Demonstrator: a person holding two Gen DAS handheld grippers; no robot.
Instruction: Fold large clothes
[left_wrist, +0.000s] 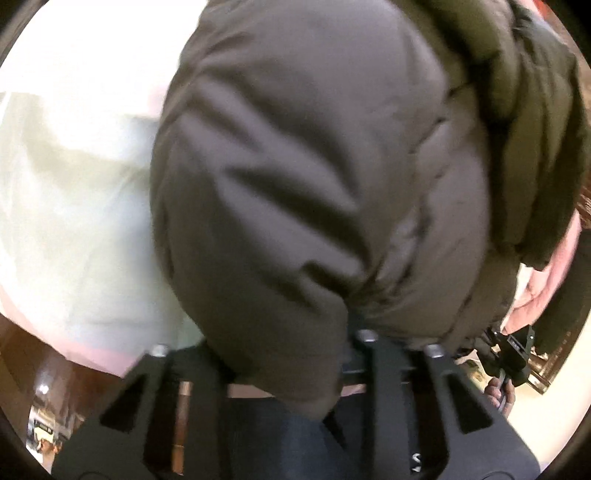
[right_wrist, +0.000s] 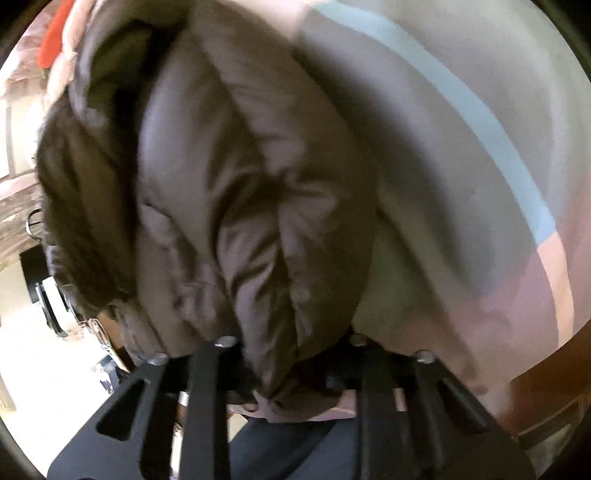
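Above the pale bed cover (left_wrist: 66, 206), both downward-tilted grippers, left gripper (left_wrist: 314, 369) and right gripper (right_wrist: 288, 373), clamped on brown puffer jacket (left_wrist: 314, 166).

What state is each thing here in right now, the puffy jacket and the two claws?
Dark brown puffy padded jacket: bunched and creased, pinched at two spots, hanging over the bed.
Left claw: shut on the jacket fabric.
Right claw: shut on the jacket fabric.
Pale bedsheet with a blue stripe: spread flat beneath.
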